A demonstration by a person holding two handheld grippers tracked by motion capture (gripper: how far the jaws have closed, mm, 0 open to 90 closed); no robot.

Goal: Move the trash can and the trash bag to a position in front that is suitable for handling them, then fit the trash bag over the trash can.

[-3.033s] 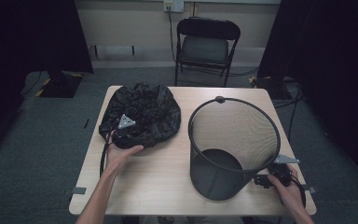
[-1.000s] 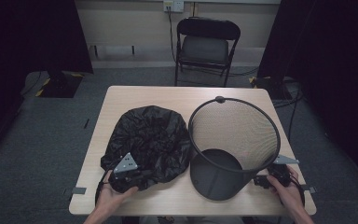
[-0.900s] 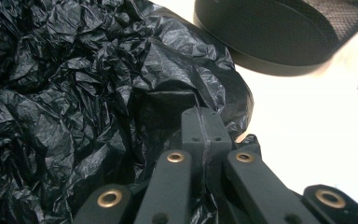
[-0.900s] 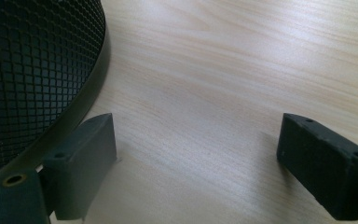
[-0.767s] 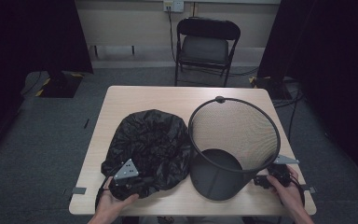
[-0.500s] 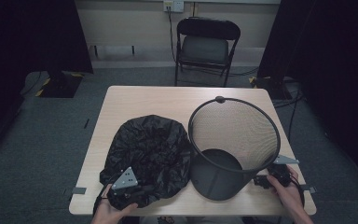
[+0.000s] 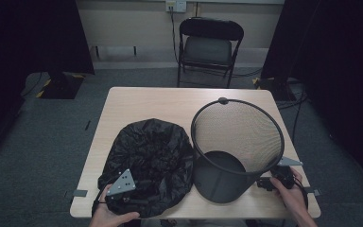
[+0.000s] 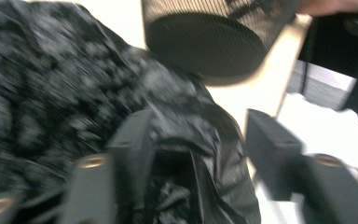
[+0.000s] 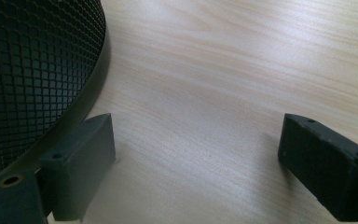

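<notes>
A crumpled black plastic bag (image 7: 151,158) lies on the wooden table (image 7: 142,101), left of a black mesh bin (image 7: 236,146) that stands upright. My left gripper (image 7: 142,201) sits at the bag's near edge. In the left gripper view, which is blurred, its jaws (image 8: 196,130) have just been opening. A fold of the bag (image 8: 51,84) lies loose between them, and the bin's base (image 8: 209,42) is beyond. My right gripper (image 7: 263,183) rests on the table by the bin's right side. Its jaws (image 9: 196,135) are wide open over bare wood, the left one next to the bin's rim (image 9: 28,70).
A black folding chair (image 7: 208,45) stands behind the table. Cables run along the floor at the back right. Dark curtains hang on both sides. The back half of the table (image 9: 214,70) is bare wood.
The bag and my left hand have slid from the back left of the table toward the near edge. The right hand and the bin have stayed put.
</notes>
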